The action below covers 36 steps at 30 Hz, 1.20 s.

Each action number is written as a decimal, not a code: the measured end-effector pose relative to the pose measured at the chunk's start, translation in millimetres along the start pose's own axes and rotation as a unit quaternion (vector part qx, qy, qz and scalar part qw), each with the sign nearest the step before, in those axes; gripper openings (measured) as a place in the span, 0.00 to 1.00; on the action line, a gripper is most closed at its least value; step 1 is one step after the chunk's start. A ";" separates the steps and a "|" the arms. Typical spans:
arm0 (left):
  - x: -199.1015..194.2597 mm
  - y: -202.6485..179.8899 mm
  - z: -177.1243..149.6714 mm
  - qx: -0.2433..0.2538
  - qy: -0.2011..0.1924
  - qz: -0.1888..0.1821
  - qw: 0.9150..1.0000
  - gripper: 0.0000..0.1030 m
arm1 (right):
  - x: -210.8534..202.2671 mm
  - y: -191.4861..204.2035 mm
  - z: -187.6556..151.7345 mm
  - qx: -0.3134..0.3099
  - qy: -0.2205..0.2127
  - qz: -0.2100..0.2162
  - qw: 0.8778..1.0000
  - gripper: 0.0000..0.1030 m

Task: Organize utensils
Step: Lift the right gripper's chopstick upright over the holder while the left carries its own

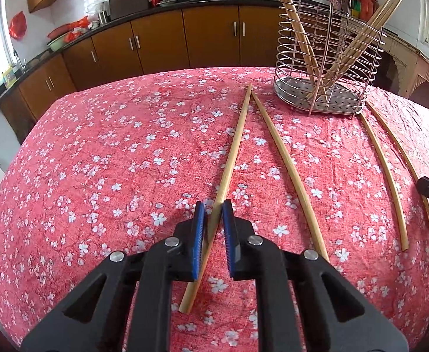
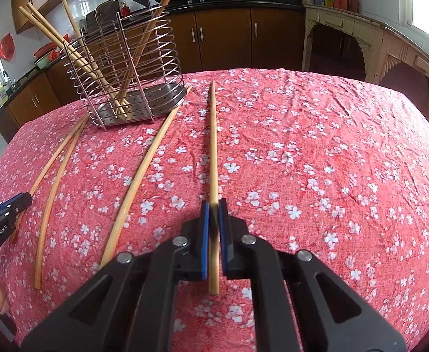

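Right wrist | left gripper point(image 2: 23, 199) marked "GenRobot.AI" | both jaws clamp a chopstick point(image 2: 213, 158)

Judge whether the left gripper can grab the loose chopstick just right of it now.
Probably not: the left gripper is already shut on the leftmost chopstick. The loose chopstick itself lies uncovered nearby.

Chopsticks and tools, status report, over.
Left tool shut on leftmost chopstick. Right tool shut on rightmost chopstick. Two more lie between. Wire holder ahead, path clear.
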State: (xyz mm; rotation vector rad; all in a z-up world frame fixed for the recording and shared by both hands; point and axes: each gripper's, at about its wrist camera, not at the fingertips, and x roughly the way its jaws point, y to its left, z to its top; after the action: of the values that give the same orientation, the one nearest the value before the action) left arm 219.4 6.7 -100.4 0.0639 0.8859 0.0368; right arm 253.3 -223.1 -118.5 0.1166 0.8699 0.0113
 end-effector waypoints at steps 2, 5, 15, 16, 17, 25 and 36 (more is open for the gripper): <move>-2.1 3.8 -0.7 -0.008 0.004 -0.010 1.000 0.15 | -0.8 -1.1 -0.2 0.000 0.000 0.000 1.000 0.08; -4.1 3.3 -3.2 -0.007 0.003 -0.013 1.000 0.17 | -1.3 -0.8 -0.9 0.000 0.000 0.000 1.000 0.08; -12.3 10.7 -6.7 -0.021 0.008 -0.033 0.999 0.08 | -14.4 -13.5 -6.9 0.013 -0.008 0.018 1.000 0.07; -14.5 13.3 -5.6 -0.025 0.004 -0.036 0.999 0.08 | -21.1 -15.3 -6.2 0.011 -0.018 0.016 1.000 0.07; -21.0 18.0 -4.4 -0.029 -0.007 -0.043 0.999 0.08 | -27.3 -17.1 -5.0 0.010 -0.027 0.013 0.999 0.07; -72.3 37.4 11.9 -0.042 -0.098 -0.063 0.992 0.08 | -89.3 -22.7 12.1 -0.001 -0.123 0.006 0.992 0.07; -109.3 48.5 35.8 -0.048 -0.144 -0.060 0.987 0.07 | -139.1 -14.7 45.3 -0.007 -0.205 0.029 0.978 0.07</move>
State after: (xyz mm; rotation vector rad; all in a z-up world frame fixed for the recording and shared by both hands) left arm 177.8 47.3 10.1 -0.0724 0.5967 -0.0417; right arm 197.5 -250.1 14.9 0.1243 0.4528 0.0460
